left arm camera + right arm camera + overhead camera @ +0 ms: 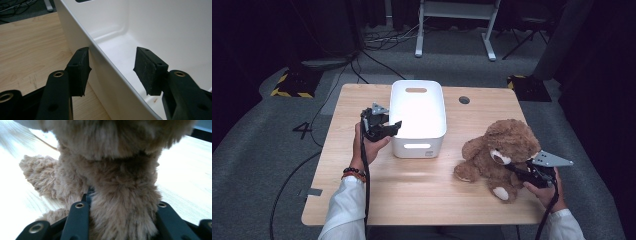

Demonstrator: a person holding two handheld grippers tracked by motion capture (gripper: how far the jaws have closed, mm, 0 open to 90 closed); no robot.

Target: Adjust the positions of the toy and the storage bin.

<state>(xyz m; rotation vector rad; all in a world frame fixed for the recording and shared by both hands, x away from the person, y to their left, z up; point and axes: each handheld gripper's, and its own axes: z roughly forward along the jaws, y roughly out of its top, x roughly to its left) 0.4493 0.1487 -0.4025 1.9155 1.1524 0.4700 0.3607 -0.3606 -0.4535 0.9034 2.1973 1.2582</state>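
Now the right gripper [518, 171] squeezes the brown teddy bear [499, 150], which sits on the table [422, 185] to the right of the white bin [418, 117]. The left gripper [388, 131] has its jaws around the bin's near wall, one inside, one outside, not quite pinching. Next, I think, hold the bin steady and lift the bear in.

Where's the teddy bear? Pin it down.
High view: the teddy bear sits at the table's right side, right of the white bin, clamped by the right gripper.
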